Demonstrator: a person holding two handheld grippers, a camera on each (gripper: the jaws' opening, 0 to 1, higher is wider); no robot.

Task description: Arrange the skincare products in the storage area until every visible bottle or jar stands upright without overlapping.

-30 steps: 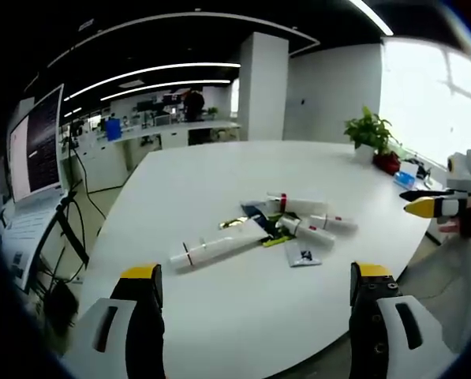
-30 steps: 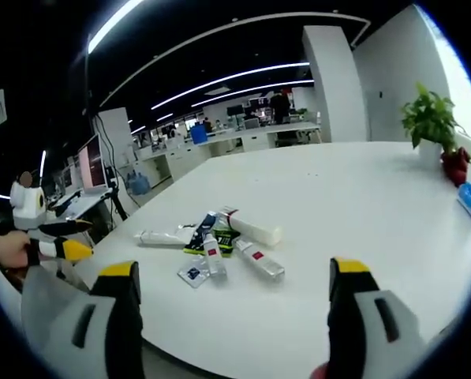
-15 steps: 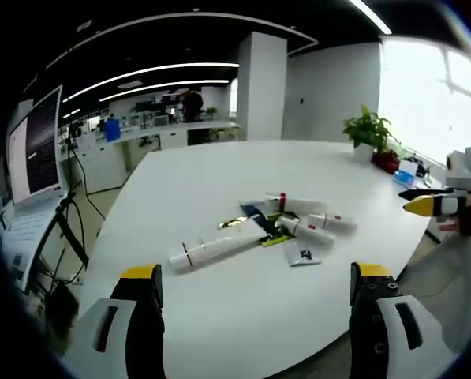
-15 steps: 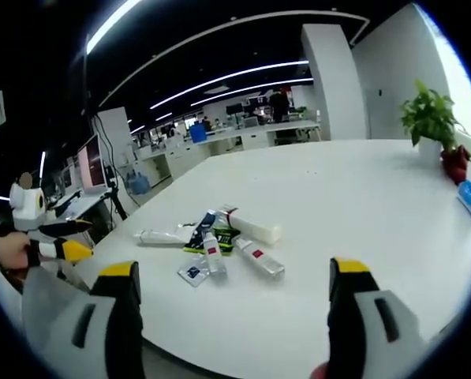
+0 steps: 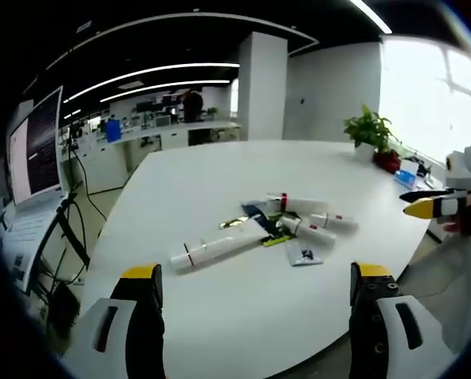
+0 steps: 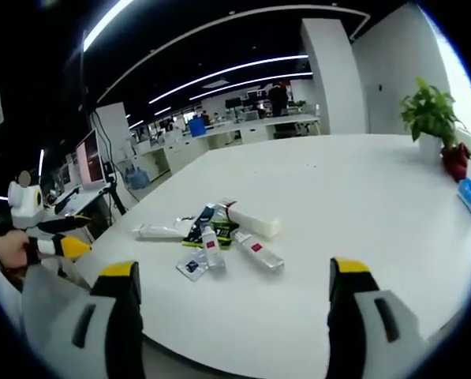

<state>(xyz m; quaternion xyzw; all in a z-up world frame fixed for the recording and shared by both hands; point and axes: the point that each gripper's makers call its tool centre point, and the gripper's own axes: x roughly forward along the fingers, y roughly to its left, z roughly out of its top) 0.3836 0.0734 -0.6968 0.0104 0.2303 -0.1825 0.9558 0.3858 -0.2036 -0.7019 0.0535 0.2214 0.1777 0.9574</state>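
While tubes (image 5: 219, 249) lie flat, left gripper (image 5: 255, 296), right gripper (image 6: 229, 292) gape empty.

1. No word, brand or number can be read anywhere; both views are too small and too blurred.
2. The monitor (image 5: 36, 142) beyond the left edge of the white table (image 5: 219, 300) carries lines of light text on a dark screen, too fine to make out.
3. The tubes and bottles (image 6: 219, 233) lying in a heap near the middle of the table bear red bands or red marks, with no letters that can be told.
4. The small flat sachet (image 6: 190, 267) at the near side of the heap has a dark printed patch, unreadable.
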